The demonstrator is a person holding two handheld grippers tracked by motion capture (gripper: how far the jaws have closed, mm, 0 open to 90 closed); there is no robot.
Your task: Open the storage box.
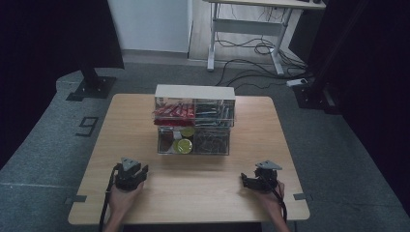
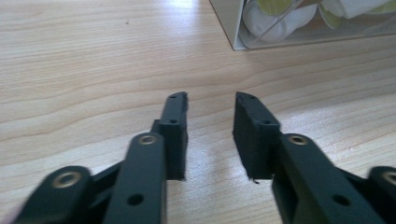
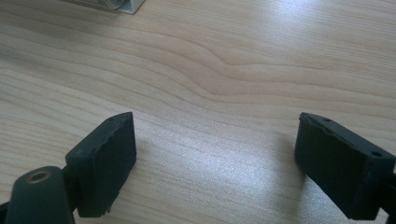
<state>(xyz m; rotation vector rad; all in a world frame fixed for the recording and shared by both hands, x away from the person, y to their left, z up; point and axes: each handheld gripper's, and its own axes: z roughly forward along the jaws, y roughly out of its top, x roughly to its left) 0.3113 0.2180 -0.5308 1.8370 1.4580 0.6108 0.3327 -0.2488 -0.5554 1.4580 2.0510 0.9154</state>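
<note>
Pale wooden table [image 1: 145, 203] carried a clear two-tier plastic organiser box [image 1: 194, 121] near its far edge, centred. Left black two-jaw gripper [image 1: 140, 172] rested by the near left corner, jaws slightly parted and empty; right black two-jaw gripper [image 1: 248, 180] sat near the near right corner, jaws spread wide, empty.

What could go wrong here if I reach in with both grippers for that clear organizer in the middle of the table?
The clear organizer is a two-tier stack and looks light, so a push from one side might slide it or tip the upper tier. Its transparent walls are hard to judge, so an open jaw could hit the front instead of entering. The left gripper is open narrower than the right gripper, so it may not fit around much.
</note>
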